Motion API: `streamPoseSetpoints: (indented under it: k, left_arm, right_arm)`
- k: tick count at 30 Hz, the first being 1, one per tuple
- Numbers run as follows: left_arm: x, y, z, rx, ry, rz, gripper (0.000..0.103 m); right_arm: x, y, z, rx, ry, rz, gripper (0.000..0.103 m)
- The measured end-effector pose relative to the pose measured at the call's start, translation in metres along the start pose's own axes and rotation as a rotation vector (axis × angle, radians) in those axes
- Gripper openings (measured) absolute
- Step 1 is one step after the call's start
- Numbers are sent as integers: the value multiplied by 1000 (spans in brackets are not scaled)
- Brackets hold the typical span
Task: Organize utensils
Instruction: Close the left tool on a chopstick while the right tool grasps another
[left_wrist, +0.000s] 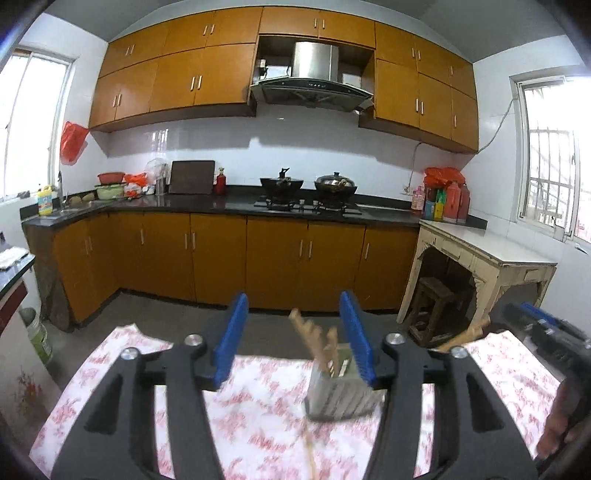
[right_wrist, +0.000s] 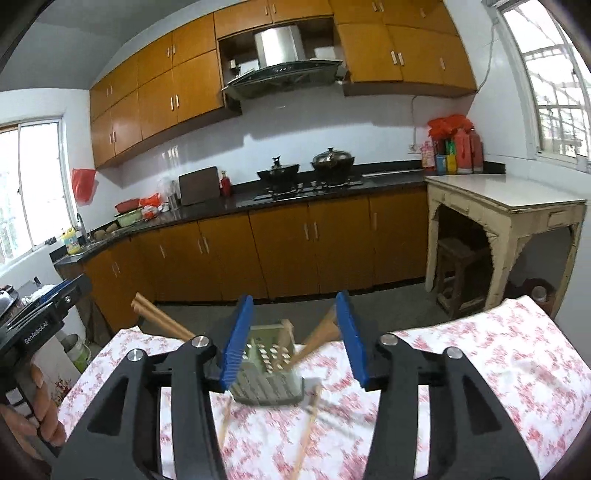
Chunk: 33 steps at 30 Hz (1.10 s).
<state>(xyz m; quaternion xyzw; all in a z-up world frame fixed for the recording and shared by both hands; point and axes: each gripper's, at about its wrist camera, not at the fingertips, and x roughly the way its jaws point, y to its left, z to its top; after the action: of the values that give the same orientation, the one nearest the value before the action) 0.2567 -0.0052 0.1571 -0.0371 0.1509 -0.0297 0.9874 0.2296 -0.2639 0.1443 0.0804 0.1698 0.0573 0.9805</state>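
**Loose chopsticks by the holder, both claws released**

Left gripper (left_wrist: 293, 341) and right gripper (right_wrist: 293, 338) gape, nothing pinched. Holder (right_wrist: 267, 373) sits mid cloth (right_wrist: 498, 369), some sticks in it; loose chopsticks (right_wrist: 308, 430) lie just in front. Likely light, stiff, thin, slick wood: pinch mid-shaft, crosswise. Holder looks light, may tip

So the utensil holder (right_wrist: 267, 373) is sitting on the table (right_wrist: 480, 354), with chopsticks (left_wrist: 314, 339) sticking up inside it. Loose chopsticks (right_wrist: 308, 424) are lying on the table just in front of the holder, and the kitchen counter (right_wrist: 332, 190) is running along well behind it.
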Motion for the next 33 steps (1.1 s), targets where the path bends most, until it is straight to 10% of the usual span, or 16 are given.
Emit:
streamPoseSetpoints:
  k: [17, 22, 26, 33]
  left_arm:
    - [8, 60, -183, -26, 352, 97, 67]
    - [10, 59, -194, -15, 377, 78, 67]
    - [11, 49, -195, -4, 388, 49, 67]
    - [24, 18, -205, 22, 445, -41, 61]
  right_arm:
    - [71, -5, -185, 72, 476, -18, 37]
    - [89, 19, -214, -16, 532, -50, 34]
    - [91, 17, -220, -58, 527, -91, 8]
    - [94, -31, -210, 38, 520, -176, 8]
